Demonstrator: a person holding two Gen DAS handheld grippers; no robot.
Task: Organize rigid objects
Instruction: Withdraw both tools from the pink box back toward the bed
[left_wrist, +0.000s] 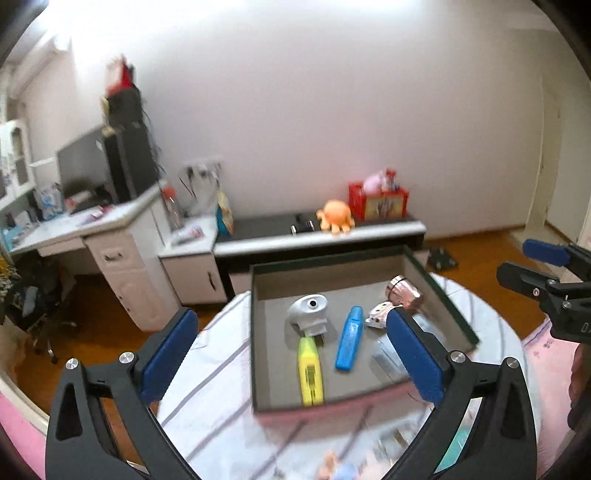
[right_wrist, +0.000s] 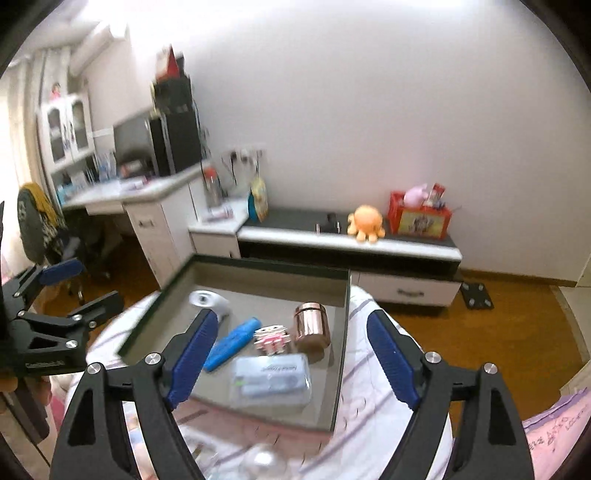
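Both claws, left claw (left_wrist: 291, 354) and right claw (right_wrist: 291, 354), hang spread and empty above the tray (left_wrist: 258, 369), where the sorted items lie side by side.

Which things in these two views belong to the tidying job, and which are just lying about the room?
Part of the job:
grey tray
yellow stapler
blue case
white scoop
copper canister
clear blue pack
small pink toy

Just lying about:
orange octopus toy
red box
monitor
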